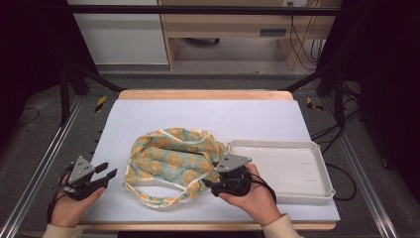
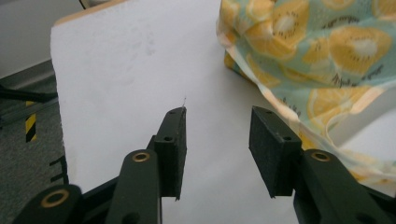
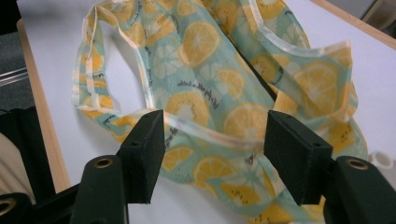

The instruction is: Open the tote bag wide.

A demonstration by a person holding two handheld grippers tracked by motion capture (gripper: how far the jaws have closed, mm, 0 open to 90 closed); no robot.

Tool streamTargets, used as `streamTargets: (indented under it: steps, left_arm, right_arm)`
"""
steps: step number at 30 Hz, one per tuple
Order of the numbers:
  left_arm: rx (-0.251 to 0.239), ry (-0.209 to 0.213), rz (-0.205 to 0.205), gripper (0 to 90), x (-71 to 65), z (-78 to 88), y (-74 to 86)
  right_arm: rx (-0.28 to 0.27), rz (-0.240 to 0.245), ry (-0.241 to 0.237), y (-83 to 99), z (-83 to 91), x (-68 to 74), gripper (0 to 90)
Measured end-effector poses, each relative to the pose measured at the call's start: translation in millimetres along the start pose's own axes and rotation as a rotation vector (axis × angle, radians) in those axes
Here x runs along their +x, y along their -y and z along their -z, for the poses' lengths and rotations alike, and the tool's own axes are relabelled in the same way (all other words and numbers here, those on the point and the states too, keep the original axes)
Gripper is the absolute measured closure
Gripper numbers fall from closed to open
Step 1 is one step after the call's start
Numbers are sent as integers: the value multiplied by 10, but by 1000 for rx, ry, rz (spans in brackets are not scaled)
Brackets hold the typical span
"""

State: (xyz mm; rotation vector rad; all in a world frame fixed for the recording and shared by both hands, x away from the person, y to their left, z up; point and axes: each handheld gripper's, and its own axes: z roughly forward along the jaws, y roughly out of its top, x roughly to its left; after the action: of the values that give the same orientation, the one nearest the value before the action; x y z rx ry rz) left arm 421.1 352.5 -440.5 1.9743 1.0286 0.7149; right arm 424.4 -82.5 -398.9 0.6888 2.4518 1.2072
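Citrus-print fabric bag (image 1: 171, 159) lies just beyond your right gripper (image 1: 210, 185), jaws apart; your left gripper (image 1: 110, 173), also apart, sits beside it.

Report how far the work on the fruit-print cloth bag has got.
Little looks done: the teal and orange fruit-print cloth bag lies crumpled on the white mat. In hand: the right claw hangs open over its edge, the left claw open beside it. The shallow white plastic tray holds nothing.

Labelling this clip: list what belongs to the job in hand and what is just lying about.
In the job:
fruit-print bag
left gripper, open beside it
right gripper, fingers open over the bag's edge

Lying about:
white tray
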Motion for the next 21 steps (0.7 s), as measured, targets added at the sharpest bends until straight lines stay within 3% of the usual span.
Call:
streamTargets:
  steps: [1,2,3,5,6,7,10,12,15,18,21]
  left_arm:
    - [0,0,0,536,0,0,0]
    - [-37,12,-3,517,-15,-16,-90]
    - [-37,12,-3,491,-15,-16,-90]
    - [-58,23,-10,460,-18,-45,-207]
    - [-67,35,-15,418,-12,-96,-337]
    - [-67,35,-15,404,-12,-96,-337]
    - [-64,60,-56,384,3,-267,-595]
    - [-70,75,-64,377,17,-339,-685]
    - [-59,116,-66,338,56,-551,-884]
    - [-64,134,-41,340,84,-733,-963]
    - [-45,128,-56,345,70,-760,-914]
  right_arm:
    - [3,3,-3,-27,-18,-8,368]
    - [9,5,-6,-67,-47,-18,358]
    - [9,5,-6,-67,-47,-18,358]
    - [15,2,-13,-168,-130,-43,336]
    - [25,5,-22,-264,-223,-62,303]
    - [25,5,-22,-264,-223,-62,303]
    - [50,4,-49,-419,-444,-103,268]
    - [54,2,-54,-440,-490,-112,267]
    - [78,-7,-60,-520,-734,-168,292]
    - [96,-2,-56,-541,-839,-181,312]
    - [103,1,-61,-569,-950,-203,335]
